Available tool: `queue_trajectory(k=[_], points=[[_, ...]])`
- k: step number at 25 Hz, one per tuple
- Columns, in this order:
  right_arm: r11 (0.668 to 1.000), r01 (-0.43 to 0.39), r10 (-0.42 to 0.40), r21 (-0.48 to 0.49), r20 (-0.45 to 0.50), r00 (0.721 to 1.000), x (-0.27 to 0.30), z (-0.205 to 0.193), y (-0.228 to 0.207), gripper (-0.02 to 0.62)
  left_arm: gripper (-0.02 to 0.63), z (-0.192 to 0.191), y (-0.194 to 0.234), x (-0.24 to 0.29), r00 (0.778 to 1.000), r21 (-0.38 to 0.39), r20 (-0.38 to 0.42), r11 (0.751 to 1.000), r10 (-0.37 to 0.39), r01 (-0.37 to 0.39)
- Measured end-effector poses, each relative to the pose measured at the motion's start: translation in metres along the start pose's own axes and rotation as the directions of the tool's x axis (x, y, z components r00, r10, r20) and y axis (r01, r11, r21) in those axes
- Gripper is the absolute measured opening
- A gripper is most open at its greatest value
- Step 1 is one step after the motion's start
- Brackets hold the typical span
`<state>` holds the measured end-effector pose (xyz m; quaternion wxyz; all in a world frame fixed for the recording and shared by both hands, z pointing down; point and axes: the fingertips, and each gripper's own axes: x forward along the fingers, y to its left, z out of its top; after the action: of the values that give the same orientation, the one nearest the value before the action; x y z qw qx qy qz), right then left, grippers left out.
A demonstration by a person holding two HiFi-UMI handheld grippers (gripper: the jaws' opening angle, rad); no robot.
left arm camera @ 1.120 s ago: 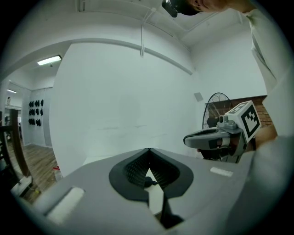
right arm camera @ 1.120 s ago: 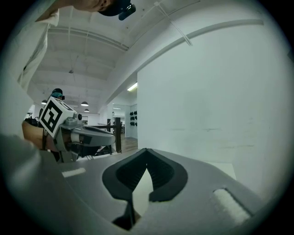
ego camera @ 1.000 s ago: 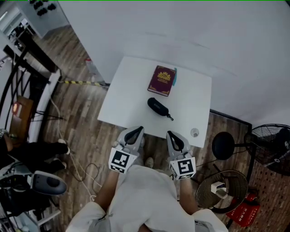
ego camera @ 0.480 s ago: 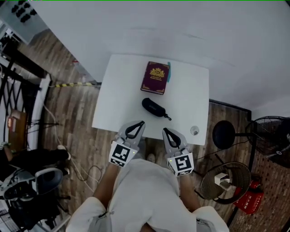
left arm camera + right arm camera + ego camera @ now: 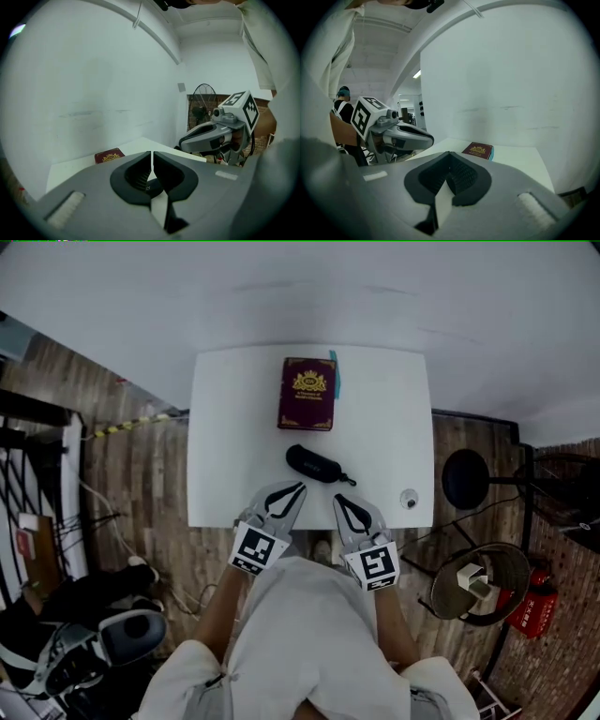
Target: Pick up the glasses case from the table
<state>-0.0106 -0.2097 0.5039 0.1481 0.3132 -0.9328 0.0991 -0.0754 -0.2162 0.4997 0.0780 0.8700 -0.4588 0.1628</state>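
Glasses case (image 5: 314,464), the black oval one, sits mid-frame in the head view on the white rectangular table (image 5: 225,427), just below the maroon gold-crested book (image 5: 307,393). We've got both tools at the table's lower edge, tips near the case but not touching. Our left gripper (image 5: 298,487) is closed bar a hairline slit and our right gripper (image 5: 338,498) is fully closed. Neither holds anything.

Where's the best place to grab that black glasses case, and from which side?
Probably across its narrow middle, from above on the near side. The glasses case lies flat and slanted, long and rounded, so jaws turned square to its length span it best, clear of its cord.
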Motion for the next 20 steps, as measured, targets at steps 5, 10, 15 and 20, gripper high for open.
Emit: queue_trajectory(k=[5,10,15,20], points=[[0.998,0.039,-0.037,0.040,-0.048,0.998,0.021,-0.011,-0.003,0.005,0.041,-0.020,0.010,0.021,0.994,0.026,-0.060,0.995,-0.090,0.091],[0.994,0.081,-0.074,0.077,-0.097,0.993,0.038,-0.022,-0.005,0.005,0.061,-0.039,0.020,0.038,0.979,0.044,-0.113,0.983,-0.172,0.178],[0.985,0.128,-0.113,0.112,-0.134,0.985,0.049,-0.034,-0.010,0.005,0.091,-0.057,0.027,0.057,0.954,0.077,-0.170,0.962,-0.245,0.261],[0.975,0.171,-0.145,0.145,-0.171,0.975,0.055,-0.048,-0.013,0.005,0.130,-0.075,0.031,0.071,0.925,0.132,-0.246,0.935,-0.290,0.328]])
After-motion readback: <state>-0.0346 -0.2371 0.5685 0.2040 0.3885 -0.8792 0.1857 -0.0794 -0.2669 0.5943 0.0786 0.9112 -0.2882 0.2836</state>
